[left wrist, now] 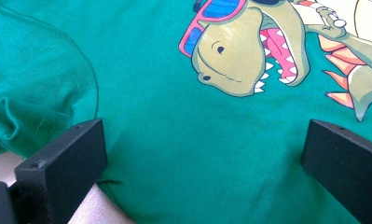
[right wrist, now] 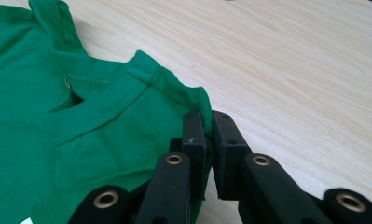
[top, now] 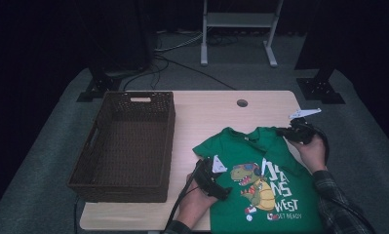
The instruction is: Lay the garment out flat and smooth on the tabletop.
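Observation:
A green T-shirt (top: pixel 275 151) with a cartoon dinosaur print (top: pixel 253 183) lies front-up on the right half of the wooden table (top: pixel 216 114). My left gripper (top: pixel 225 193) sits over the shirt's left side, near the sleeve. In the left gripper view its jaws stand wide open (left wrist: pixel 202 158) over the green cloth (left wrist: pixel 165 107), just below the dinosaur's head (left wrist: pixel 239 56). My right gripper (top: pixel 283 131) is at the shirt's far right shoulder. In the right gripper view it is shut (right wrist: pixel 207 122) on the edge of the green cloth (right wrist: pixel 104 121) beside the collar.
A dark brown wicker basket (top: pixel 168 141) stands empty on the left half of the table. A round cable hole (top: pixel 242 103) sits near the far edge. Bare wood (right wrist: pixel 295 60) lies beyond the shirt's shoulder. A white frame (top: pixel 238 29) and cables are on the floor behind.

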`<move>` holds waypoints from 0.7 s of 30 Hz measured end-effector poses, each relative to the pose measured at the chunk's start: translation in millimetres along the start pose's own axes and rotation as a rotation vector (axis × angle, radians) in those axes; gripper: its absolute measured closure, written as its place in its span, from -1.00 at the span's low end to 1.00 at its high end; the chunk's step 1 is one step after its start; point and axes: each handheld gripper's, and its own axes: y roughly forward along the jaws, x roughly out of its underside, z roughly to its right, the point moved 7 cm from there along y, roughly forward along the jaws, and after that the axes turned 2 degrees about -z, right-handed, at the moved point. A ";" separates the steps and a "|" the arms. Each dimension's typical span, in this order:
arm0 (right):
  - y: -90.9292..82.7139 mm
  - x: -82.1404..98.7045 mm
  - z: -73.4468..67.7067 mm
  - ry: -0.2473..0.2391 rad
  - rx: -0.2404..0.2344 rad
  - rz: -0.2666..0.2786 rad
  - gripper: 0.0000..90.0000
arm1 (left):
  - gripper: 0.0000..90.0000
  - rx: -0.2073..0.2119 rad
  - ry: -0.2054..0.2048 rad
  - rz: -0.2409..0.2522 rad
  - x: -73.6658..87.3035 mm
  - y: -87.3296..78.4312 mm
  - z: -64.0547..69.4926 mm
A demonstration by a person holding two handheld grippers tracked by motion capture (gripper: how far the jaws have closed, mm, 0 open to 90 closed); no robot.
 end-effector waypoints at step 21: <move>11.6 6.0 28.1 0.026 0.085 -0.077 0.91 | -1.00 0.000 0.000 0.000 0.0 0.0 0.0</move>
